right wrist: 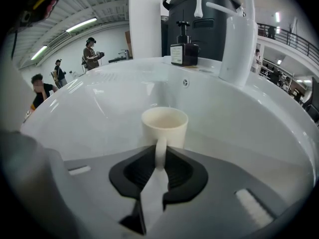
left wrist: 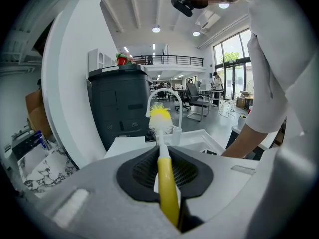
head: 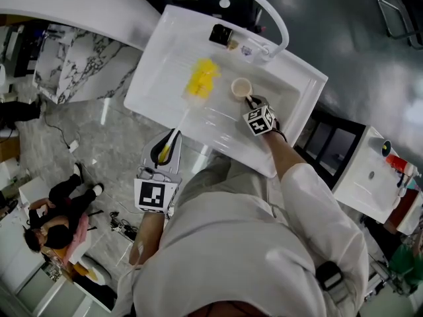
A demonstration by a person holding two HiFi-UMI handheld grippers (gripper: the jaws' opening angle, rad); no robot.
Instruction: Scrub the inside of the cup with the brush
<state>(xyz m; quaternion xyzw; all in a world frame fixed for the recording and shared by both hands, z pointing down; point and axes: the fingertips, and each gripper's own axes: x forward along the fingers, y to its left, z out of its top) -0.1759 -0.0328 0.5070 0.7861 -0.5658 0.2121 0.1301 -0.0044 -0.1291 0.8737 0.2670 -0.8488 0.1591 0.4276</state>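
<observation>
No writing can be read; the label on the dark pump bottle [right wrist: 183,51] at the sink's back edge is too small to make out. The right gripper [right wrist: 160,166] is clenched on the handle of the cream cup [right wrist: 164,126], which is upright inside the white sink [head: 165,58], near the faucet [head: 264,8]; whether its base rests on the basin cannot be told. The left gripper [left wrist: 167,176] clamps the yellow handle of the brush [left wrist: 160,121]; the head view shows its yellow bristles over the basin, apart from the cup. Only the left gripper view shows a dark grey bin [left wrist: 119,108]; only the head view shows a person seated on the floor [head: 59,210].
</observation>
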